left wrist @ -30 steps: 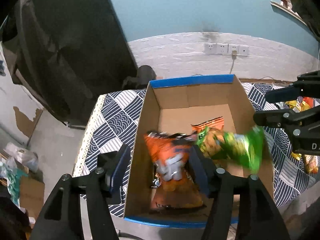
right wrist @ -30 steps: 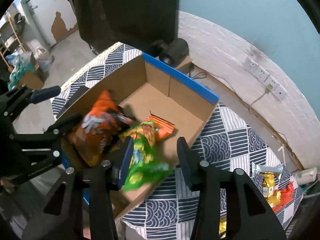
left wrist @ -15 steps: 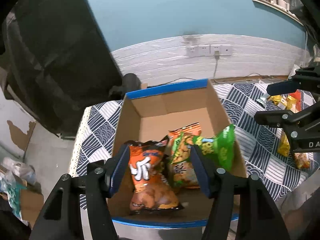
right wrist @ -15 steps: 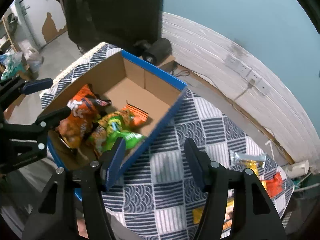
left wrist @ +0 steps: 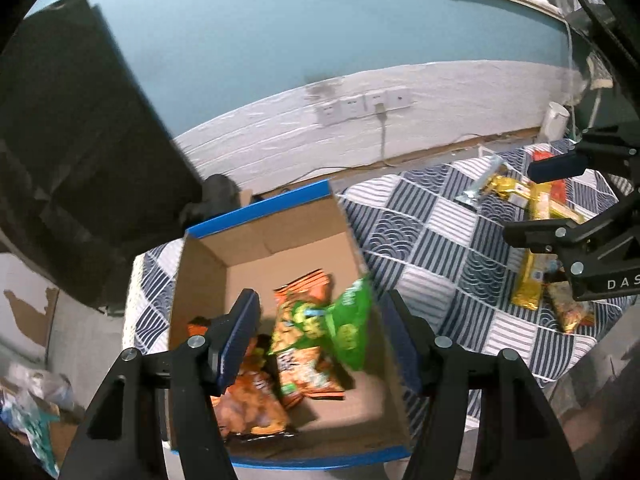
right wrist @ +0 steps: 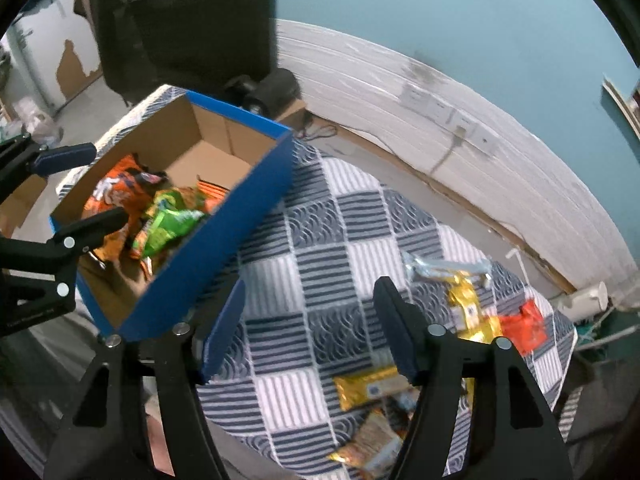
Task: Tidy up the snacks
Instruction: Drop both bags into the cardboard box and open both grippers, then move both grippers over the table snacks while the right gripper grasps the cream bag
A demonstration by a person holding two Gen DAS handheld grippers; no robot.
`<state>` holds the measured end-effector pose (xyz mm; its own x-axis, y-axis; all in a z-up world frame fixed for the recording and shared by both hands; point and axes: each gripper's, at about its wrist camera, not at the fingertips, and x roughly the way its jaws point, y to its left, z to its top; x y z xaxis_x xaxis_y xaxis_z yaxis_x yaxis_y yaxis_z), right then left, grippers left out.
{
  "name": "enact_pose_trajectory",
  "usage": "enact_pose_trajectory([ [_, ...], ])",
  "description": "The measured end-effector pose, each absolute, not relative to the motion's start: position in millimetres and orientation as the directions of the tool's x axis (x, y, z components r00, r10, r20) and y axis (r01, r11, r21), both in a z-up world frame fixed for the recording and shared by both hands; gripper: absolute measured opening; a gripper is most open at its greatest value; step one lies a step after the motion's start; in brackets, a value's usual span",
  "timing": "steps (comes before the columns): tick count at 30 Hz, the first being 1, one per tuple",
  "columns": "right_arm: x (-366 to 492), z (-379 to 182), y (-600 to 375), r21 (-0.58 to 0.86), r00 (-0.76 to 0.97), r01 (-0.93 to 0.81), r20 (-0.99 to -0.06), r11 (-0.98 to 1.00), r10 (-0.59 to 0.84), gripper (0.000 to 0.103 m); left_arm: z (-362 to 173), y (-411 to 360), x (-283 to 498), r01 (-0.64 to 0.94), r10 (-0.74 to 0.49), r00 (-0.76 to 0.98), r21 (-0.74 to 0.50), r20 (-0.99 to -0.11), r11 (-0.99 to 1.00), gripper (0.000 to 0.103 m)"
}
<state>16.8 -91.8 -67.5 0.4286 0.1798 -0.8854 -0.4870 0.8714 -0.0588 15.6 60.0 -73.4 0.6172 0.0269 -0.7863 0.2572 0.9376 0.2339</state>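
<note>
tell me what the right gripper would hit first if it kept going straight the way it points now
Most likely the bare patterned tablecloth: the open right gripper frames only cloth between its fingers. The gold snack packet lies just nearer its right finger, though depth is hard to judge here.

I see the blue-edged cardboard box point(left wrist: 280, 216) standing open, and inside it a green snack bag point(left wrist: 344, 328) lies tilted atop an orange bag point(left wrist: 304, 312), with another orange bag point(right wrist: 116, 196) beside them. Well to the right of the box, loose gold and red packets point(right wrist: 472, 312) lie scattered flat.
</note>
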Motion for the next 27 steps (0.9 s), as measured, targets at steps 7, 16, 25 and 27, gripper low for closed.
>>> enact_pose_trajectory([
  [7, 7, -79, -144, -0.051, 0.417, -0.397, -0.899, 0.917, 0.130, 0.069, -82, 20, 15, 0.335, -0.024, 0.589, 0.218, -0.808, 0.917, 0.065],
  [16, -11, -96, -190, -0.047, 0.397, -0.305, -0.914, 0.951, 0.082, 0.076, -98, -19, 9, 0.417, -0.054, 0.557, 0.223, -0.829, 0.881, 0.065],
  [25, -24, -141, -208, 0.019, 0.283, -0.250, -0.955, 0.968, 0.092, 0.077, -126, -47, 0, 0.472, -0.065, 0.507, 0.213, -0.860, 0.855, 0.065],
  [27, -27, -151, -209, 0.017, 0.266, -0.243, -0.960, 0.970, 0.084, 0.077, -132, -53, -5, 0.488, -0.068, 0.499, 0.216, -0.864, 0.846, 0.065],
])
